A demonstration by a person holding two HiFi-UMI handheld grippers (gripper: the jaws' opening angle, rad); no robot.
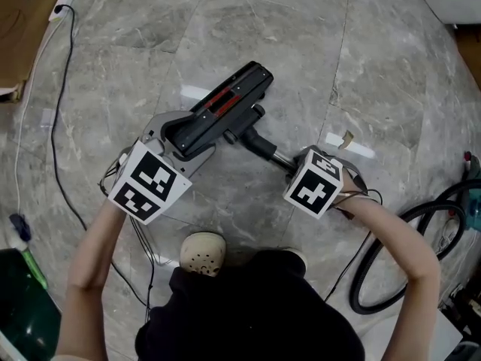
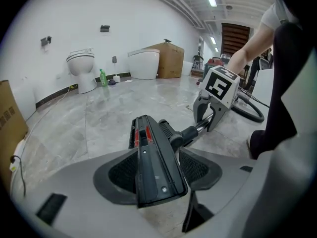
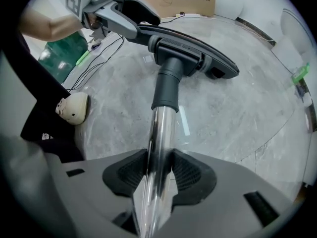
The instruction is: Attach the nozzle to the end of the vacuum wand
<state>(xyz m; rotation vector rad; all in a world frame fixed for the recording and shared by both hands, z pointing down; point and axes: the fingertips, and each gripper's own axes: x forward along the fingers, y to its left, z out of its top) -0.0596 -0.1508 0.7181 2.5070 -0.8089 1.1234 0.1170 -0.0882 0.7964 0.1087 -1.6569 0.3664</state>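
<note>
Gripping the black floor nozzle (image 1: 225, 107) by its near end in the left gripper's (image 1: 188, 138) partly spread jaws. Clamping the chrome vacuum wand (image 3: 159, 143) in the right gripper's (image 1: 293, 165) jaws, feeding into the nozzle's neck. Working over open grey marble floor (image 1: 376, 89); hose (image 1: 359, 271) looping right, toilet (image 2: 81, 68) and cardboard box (image 2: 168, 58) standing along the wall.

Glossy metal wand (image 3: 159, 133), matt plastic nozzle (image 1: 225, 111)

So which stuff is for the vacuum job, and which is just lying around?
For the job: black plastic floor nozzle with red strips, in the left gripper; shiny metal wand, in the right gripper.
Just lying about: brown cardboard box, white toilet, green bottle.
</note>
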